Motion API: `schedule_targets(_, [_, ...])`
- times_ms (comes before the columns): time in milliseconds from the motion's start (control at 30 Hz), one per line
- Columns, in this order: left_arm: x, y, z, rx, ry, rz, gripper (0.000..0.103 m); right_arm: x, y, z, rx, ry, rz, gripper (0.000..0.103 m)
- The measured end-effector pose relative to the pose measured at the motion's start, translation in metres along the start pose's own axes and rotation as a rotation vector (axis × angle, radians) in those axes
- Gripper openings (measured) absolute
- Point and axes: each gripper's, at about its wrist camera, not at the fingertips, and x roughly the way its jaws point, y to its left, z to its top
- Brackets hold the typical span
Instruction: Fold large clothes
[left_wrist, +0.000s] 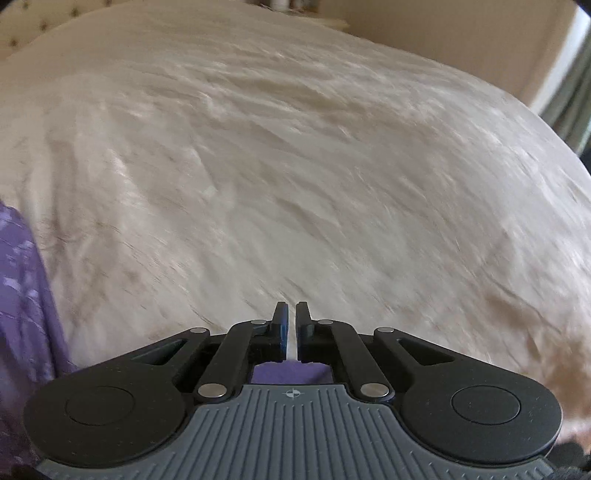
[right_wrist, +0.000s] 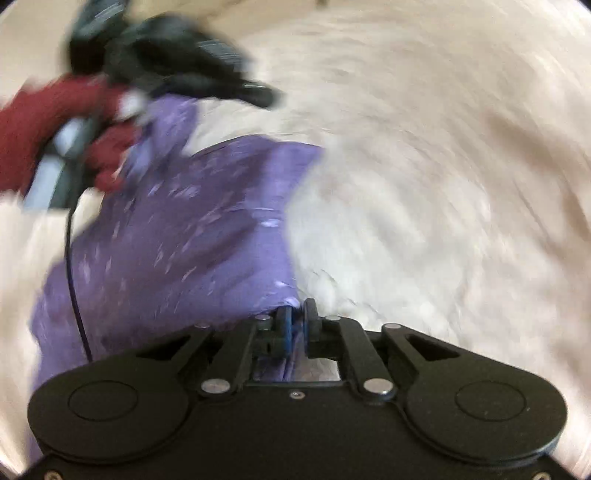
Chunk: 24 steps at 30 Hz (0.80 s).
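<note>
A purple garment (right_wrist: 184, 240) with pale flecks lies rumpled on the cream bed cover (right_wrist: 424, 184). My right gripper (right_wrist: 298, 307) is shut on the garment's near edge, and purple cloth shows between its blue pads. The other gripper (right_wrist: 264, 96) hovers blurred over the garment's far end, held by a hand in a red glove (right_wrist: 44, 110). In the left wrist view my left gripper (left_wrist: 291, 306) is shut, with only bed cover showing past its tips. Purple cloth (left_wrist: 288, 373) shows under its finger bases, and more garment (left_wrist: 22, 295) lies at the left edge.
The cream bed cover (left_wrist: 295, 166) fills both views. A tufted headboard (left_wrist: 22, 29) is at the far left and a beige wall (left_wrist: 461, 37) stands behind the bed. A thin black cable (right_wrist: 72, 280) hangs from the left gripper across the garment.
</note>
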Motion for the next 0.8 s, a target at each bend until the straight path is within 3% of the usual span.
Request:
schedule_targets(33, [-0.006, 0.002, 0.002, -0.008, -0.024, 0.01, 0.005, -0.003, -0.005, -0.002, 0.051, -0.004, -0.005, 0.029])
schedule_targets(100, [-0.027, 0.008, 0.001, -0.019, -0.084, 0.031, 0.012, -0.012, -0.015, -0.006, 0.127, -0.002, -0.047, 0.031])
schedule_targets(167, [-0.051, 0.014, -0.005, -0.031, -0.141, 0.058, 0.027, -0.026, -0.027, -0.012, 0.169, -0.008, -0.067, 0.033])
schedule_targets(300, [-0.096, 0.022, -0.041, -0.075, -0.196, 0.074, 0.033, -0.053, -0.025, -0.006, 0.136, -0.084, -0.048, 0.036])
schedule_targets(367, [-0.111, 0.027, -0.068, -0.108, -0.173, 0.091, 0.038, -0.054, -0.02, 0.009, 0.11, -0.103, -0.006, 0.044])
schedule_targets(433, [-0.121, 0.03, -0.095, -0.144, -0.14, 0.131, 0.038, -0.045, -0.012, 0.03, 0.076, -0.093, 0.051, 0.059])
schedule_targets(633, [-0.131, 0.04, -0.183, -0.283, -0.062, 0.205, 0.039, -0.002, 0.002, 0.076, 0.066, 0.003, 0.155, 0.06])
schedule_targets(800, [-0.105, 0.06, -0.213, -0.375, 0.053, 0.205, 0.04, 0.035, 0.01, 0.094, 0.038, 0.113, 0.14, 0.06])
